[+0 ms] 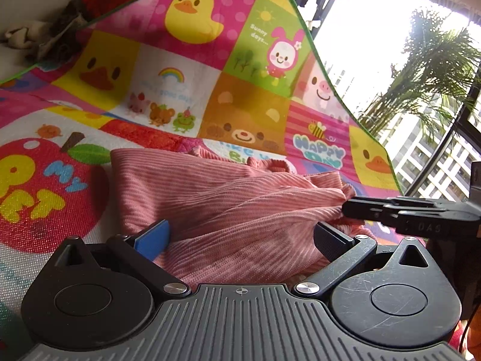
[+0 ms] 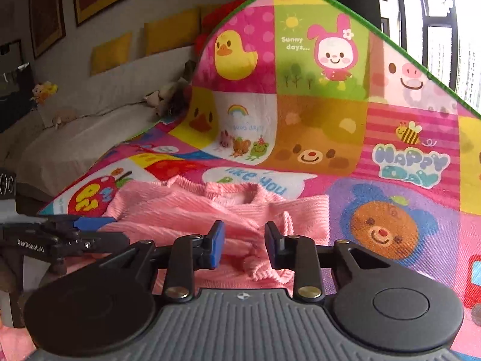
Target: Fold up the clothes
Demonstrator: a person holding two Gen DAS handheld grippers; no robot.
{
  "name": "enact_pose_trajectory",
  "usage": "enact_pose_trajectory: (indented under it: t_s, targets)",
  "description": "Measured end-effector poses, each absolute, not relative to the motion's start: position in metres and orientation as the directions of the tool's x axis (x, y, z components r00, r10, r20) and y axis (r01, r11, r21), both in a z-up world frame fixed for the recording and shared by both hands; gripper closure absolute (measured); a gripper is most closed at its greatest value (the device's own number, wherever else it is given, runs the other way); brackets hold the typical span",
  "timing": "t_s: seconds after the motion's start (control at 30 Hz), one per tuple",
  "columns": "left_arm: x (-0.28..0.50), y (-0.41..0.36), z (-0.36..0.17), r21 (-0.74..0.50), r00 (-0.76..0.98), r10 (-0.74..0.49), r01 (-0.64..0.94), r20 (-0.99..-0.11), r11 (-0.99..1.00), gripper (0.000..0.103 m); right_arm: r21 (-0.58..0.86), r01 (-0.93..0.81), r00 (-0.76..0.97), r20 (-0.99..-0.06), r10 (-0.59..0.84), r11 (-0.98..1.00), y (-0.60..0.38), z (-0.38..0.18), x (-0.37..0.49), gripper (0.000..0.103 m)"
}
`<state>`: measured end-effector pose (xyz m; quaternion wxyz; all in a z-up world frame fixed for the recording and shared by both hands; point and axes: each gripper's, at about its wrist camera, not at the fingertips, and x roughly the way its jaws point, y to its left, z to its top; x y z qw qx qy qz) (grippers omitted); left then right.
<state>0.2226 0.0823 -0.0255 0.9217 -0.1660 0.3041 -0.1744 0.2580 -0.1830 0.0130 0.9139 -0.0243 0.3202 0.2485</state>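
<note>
A pink ribbed garment [image 1: 216, 207] lies bunched on a colourful cartoon play mat [image 1: 186, 60]. My left gripper [image 1: 240, 237] is wide open, its fingers [image 1: 153, 237] either side of the near cloth. My right gripper [image 2: 245, 245] stands partly open over the garment [image 2: 195, 207], with a fold of cloth rising between its pads [image 2: 218, 246]; no firm grip shows. In the left wrist view the right gripper's tips [image 1: 348, 207] touch the garment's right edge. The left gripper shows at the left of the right wrist view [image 2: 90, 225].
The play mat [image 2: 330, 120] curls up at the back against a sofa [image 2: 75, 138] with soft toys. A window [image 1: 421, 90] with palm trees and buildings is at the right. Yellow panels and framed pictures hang on the wall.
</note>
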Motion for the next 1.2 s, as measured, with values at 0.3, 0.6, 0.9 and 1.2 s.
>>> enact_pose_trajectory:
  t_s: [0.3,0.6,0.9,1.2]
  targets:
    - [0.223,0.082,-0.026,-0.409,0.754,-0.420,0.220,-0.504,0.886,0.000,0.072,-0.493,0.706,-0.550,0.447,0.867,-0.166,0.044,0.273,0.060]
    - [0.221,0.092,-0.014,-0.440,0.764,-0.419,0.197,-0.491,0.876,0.000,0.026,-0.436,0.635,-0.700,0.328,0.899,-0.127,-0.009,0.372,0.072]
    - [0.190,0.130,0.062,-0.446,0.850,-0.310,0.101,-0.425,0.889,0.000,0.003,-0.529,0.738,-0.492,0.462,0.849,-0.166,0.075,0.261,0.096]
    - [0.133,0.119,0.123,-0.405,0.871,-0.315,0.150,-0.378,0.902,0.000,-0.055,-0.635,0.687,-0.495,0.531,0.770,-0.196,0.082,0.112,0.096]
